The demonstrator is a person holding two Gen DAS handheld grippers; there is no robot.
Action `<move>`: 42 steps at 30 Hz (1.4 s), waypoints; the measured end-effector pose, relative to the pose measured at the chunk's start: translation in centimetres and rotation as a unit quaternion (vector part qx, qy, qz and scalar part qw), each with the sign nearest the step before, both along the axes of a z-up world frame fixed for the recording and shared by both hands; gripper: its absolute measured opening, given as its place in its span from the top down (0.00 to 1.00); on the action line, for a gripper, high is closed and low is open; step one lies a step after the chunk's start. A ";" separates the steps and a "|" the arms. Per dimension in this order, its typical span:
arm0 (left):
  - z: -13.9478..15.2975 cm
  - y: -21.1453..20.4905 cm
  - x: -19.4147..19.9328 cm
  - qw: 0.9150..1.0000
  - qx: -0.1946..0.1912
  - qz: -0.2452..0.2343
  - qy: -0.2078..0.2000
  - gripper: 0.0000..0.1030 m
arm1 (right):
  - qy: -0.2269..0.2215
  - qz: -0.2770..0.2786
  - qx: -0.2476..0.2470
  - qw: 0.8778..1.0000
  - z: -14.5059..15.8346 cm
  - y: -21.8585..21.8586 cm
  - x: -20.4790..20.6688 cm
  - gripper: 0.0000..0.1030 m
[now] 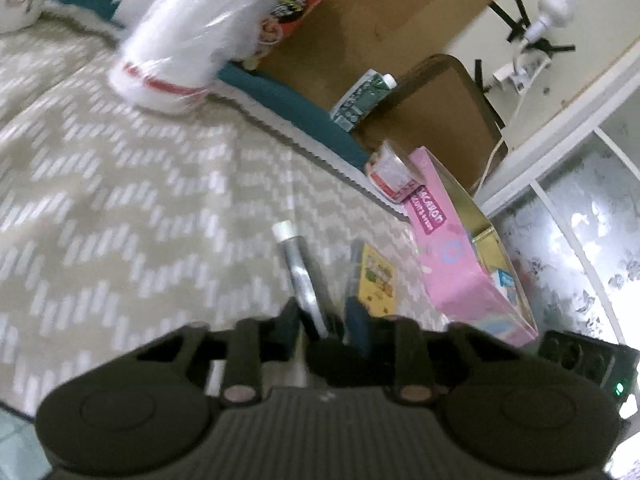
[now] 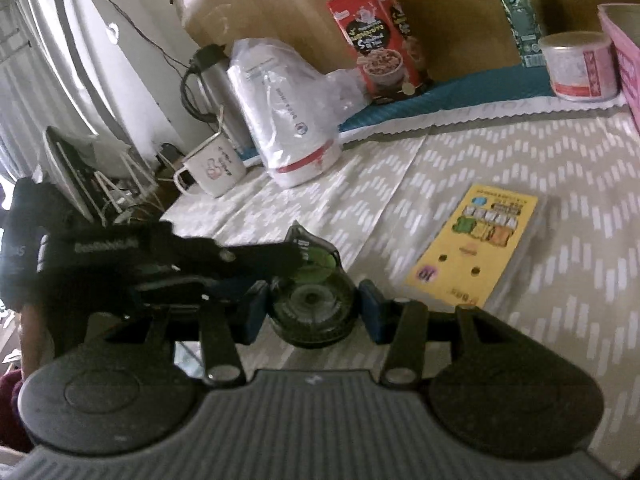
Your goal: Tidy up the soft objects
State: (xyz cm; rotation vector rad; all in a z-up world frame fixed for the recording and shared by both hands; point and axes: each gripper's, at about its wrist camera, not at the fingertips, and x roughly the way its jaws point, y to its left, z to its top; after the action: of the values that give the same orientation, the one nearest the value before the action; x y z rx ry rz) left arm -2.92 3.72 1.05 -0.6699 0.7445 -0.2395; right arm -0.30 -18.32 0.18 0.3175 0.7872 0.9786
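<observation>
Now both tools are loaded: the left gripper clenches a silver tube, the right gripper clasps a round green pouch (label blurred); each wants placing by the tablecloth's far edge.

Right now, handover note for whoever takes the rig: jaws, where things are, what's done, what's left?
Left gripper: jaws shut on a grey tube with a white cap, held over the patterned cloth.
Right gripper: jaws on either side of a round dark pouch with a green patch; contact looks likely, not certain.
Yellow packet lies flat on the cloth. Bagged white kettle, red box, green carton and clear tub stand along the back edge. Pink box at the side.
Done: nothing visibly sorted.
Left: place tube and pouch, then the packet.
</observation>
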 end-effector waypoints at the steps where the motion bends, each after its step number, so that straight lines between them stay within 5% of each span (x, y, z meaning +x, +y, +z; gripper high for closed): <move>1: 0.5 -0.4 0.3 1.000 0.001 -0.006 -0.005 0.77 | -0.006 -0.003 -0.001 1.000 0.1 -0.3 -0.2 0.50; 7: 5.1 -4.9 3.3 0.995 0.023 -0.070 -0.066 0.77 | -0.085 -0.065 0.020 0.994 3.0 -4.3 -0.7 0.50; 12: 7.6 -11.3 7.6 0.984 0.040 -0.147 -0.096 0.77 | -0.168 -0.160 -0.004 0.973 5.0 -8.8 -0.8 0.50; 20: 8.1 -20.7 15.2 0.968 0.043 -0.233 -0.084 0.75 | -0.175 -0.273 -0.040 0.945 5.0 -16.3 2.6 0.50; 25: 7.6 -26.6 18.5 0.958 0.086 -0.260 -0.082 0.73 | -0.164 -0.329 -0.058 0.928 3.7 -20.2 4.7 0.50; 28: 7.0 -29.0 20.3 0.959 0.120 -0.246 -0.078 0.63 | -0.171 -0.369 -0.097 0.908 2.8 -21.5 6.4 0.49; 32: 6.8 -28.3 20.4 0.963 0.121 -0.227 -0.080 0.64 | -0.177 -0.415 -0.142 0.881 1.7 -23.1 7.8 0.47; 42: 8.5 -16.2 14.6 0.974 0.124 -0.140 -0.127 0.64 | -0.192 -0.438 -0.057 0.876 2.2 -23.6 1.6 0.48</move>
State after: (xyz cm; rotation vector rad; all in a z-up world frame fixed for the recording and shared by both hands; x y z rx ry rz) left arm 11.64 -12.44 9.54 -0.2872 0.6082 -0.4719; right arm 1.26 -41.90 2.40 0.3169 0.2606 0.1167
